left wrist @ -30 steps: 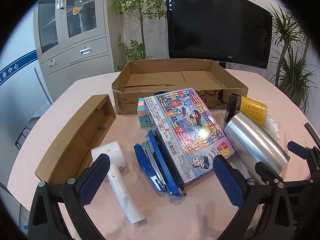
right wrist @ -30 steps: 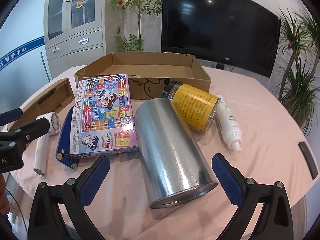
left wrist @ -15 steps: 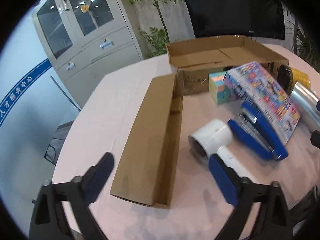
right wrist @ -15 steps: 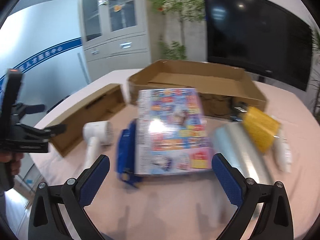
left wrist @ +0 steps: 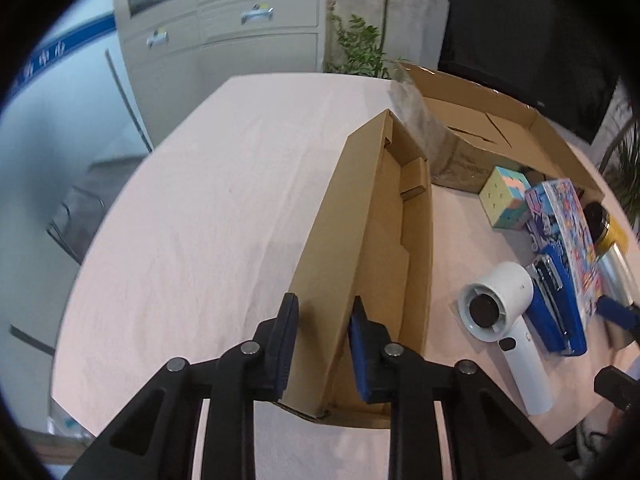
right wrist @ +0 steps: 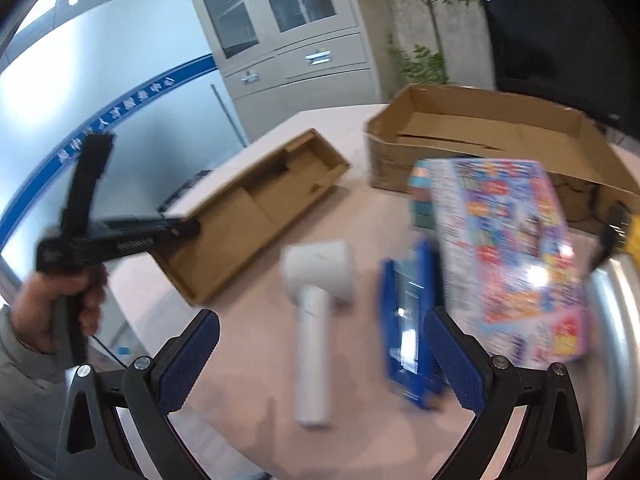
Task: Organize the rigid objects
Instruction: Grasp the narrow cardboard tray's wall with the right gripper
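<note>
Far left of the left wrist view: bare pink tablecloth on the round table (left wrist: 208,208), wide free room up to its curved edge. On the wall behind, a blue band (right wrist: 120,120) with white Chinese characters, too blurred to read.

Next, left gripper (left wrist: 323,308) with jaws closing on the near end of the narrow cardboard box (left wrist: 340,220), long side wall between the blue pads and both pads against it. Box open-topped, lying lengthwise away from the camera, far end just beside the shallow carton (left wrist: 532,136). Dark print on the carton's side upside down and unreadable.

Right of the box: puzzle cube (left wrist: 506,196) against the carton, then the white handheld fan (left wrist: 500,300) on the cloth, near the box but apart. Beside it the blue stapler (left wrist: 560,312), partly under the colourful game box (left wrist: 564,232); printing dense, not legible. At the right edge, yellow-labelled jar (left wrist: 612,232) and metal can (left wrist: 618,268), crowded together.

In the right wrist view, from the left: a hand (right wrist: 60,300) on the left gripper's handle, white lettering on its side smeared. Right gripper (right wrist: 320,320) spread wide and gripping nothing, above the fan's handle, stapler under the right pad.
</note>
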A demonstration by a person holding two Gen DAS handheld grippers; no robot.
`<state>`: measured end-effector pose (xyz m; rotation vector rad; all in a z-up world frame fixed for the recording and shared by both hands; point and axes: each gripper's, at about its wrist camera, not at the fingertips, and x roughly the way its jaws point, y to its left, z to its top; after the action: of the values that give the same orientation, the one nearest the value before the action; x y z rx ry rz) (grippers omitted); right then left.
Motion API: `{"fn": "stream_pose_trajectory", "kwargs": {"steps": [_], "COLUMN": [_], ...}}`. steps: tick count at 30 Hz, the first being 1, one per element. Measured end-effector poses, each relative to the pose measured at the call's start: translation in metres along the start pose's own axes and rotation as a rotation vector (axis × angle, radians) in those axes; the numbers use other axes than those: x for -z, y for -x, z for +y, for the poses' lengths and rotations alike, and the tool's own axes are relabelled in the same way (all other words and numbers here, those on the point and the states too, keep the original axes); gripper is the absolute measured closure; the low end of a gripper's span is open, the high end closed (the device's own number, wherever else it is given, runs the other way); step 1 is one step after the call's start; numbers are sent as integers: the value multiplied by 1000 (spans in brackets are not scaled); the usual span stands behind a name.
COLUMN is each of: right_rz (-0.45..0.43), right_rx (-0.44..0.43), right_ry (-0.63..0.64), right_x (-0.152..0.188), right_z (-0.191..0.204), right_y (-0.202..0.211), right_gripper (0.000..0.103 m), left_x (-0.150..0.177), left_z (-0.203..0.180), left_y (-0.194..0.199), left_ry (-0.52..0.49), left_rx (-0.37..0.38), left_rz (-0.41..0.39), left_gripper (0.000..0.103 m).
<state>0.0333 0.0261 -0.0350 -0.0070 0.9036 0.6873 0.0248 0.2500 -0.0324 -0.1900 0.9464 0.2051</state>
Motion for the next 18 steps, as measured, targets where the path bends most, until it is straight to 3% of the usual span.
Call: {"fn": "stream_pose_trajectory", "kwargs": {"steps": [2, 3, 5, 7, 11, 13, 14, 15, 18], "right_rz": [3, 15, 36, 40, 110, 104, 117, 136, 156], "right_rx": [-57, -75, -79, -49, -1, 35, 29, 14, 27], "right_ry": [-31, -50, -74, -52, -25, 22, 31, 26, 36], "right_x": [-13, -21, -35, -46, -50, -49, -49, -50, -48], "right_z": [10, 14, 23, 36, 57, 66, 70, 68, 67], "right_y": [-12, -24, -45, -62, -98, -106, -111, -117, -117], "right_gripper": [1, 1, 3, 6, 28, 45, 61, 85, 88], "left_x": [3, 5, 14, 23, 31, 36, 36, 36, 26], "left_z": [19, 25, 30, 28, 22, 19, 15, 11, -7], "left_y": [-9, -12, -18, -18, -14, -10, -10, -9, 6], "left_ry": [87, 116, 141, 151, 177, 186, 188, 188, 142], "left_rx": [90, 120, 160, 199, 240, 251, 262, 267, 211], "left_rz": [49, 73, 118, 122, 117, 102, 98, 94, 49], "left_gripper": [80, 87, 95, 95, 94, 94, 93, 93, 93]}}
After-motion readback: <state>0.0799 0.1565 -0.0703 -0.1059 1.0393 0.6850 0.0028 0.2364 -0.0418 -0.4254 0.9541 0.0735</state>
